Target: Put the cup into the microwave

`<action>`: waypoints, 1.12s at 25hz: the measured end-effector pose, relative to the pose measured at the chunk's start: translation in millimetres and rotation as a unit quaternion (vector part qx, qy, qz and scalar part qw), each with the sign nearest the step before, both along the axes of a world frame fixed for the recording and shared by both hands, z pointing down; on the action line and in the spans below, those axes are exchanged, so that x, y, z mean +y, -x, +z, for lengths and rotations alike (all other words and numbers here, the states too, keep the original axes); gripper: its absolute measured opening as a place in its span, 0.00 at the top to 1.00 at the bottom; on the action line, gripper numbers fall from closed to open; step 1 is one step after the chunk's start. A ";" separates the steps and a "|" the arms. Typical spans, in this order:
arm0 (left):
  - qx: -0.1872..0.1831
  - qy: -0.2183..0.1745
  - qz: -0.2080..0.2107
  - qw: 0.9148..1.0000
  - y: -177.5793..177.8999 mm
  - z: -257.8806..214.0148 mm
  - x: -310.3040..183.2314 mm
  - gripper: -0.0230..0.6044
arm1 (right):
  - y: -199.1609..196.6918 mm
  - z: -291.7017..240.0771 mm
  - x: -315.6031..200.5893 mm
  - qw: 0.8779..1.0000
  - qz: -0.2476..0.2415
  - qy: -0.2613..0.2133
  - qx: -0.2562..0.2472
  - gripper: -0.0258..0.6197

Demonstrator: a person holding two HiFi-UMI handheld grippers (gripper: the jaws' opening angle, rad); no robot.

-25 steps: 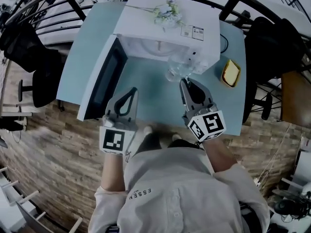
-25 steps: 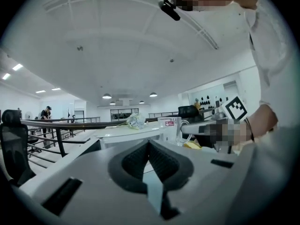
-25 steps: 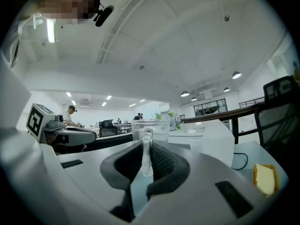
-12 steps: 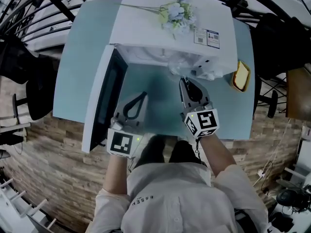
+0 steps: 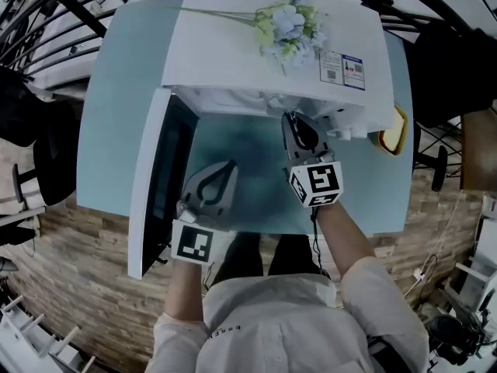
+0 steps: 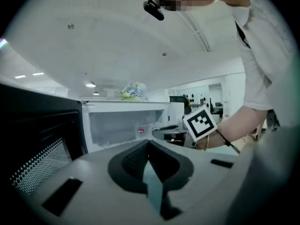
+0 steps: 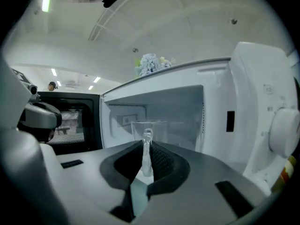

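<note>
Our right hand-held gripper (image 7: 146, 146) pinches the cup (image 7: 157, 129) by its handle at the microwave (image 7: 253, 102) mouth — next, we set it inside.

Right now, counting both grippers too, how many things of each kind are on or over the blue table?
microwave: 1
glass cup: 1
flower bunch: 1
yellow item: 1
grippers: 2 (left gripper, right gripper)
Total: 6
</note>
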State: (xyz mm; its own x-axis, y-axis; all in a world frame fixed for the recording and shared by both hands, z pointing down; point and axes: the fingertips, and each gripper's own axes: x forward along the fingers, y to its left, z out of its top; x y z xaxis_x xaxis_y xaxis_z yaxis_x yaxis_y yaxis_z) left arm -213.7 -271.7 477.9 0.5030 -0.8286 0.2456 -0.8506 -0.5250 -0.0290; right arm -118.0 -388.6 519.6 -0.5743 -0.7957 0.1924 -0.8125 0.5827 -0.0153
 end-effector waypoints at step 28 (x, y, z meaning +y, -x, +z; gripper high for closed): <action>-0.007 0.006 -0.013 1.000 3.7 -0.6 -12.0 0.96 | 14.3 21.5 -42.9 0.998 0.005 -0.017 -0.057 0.88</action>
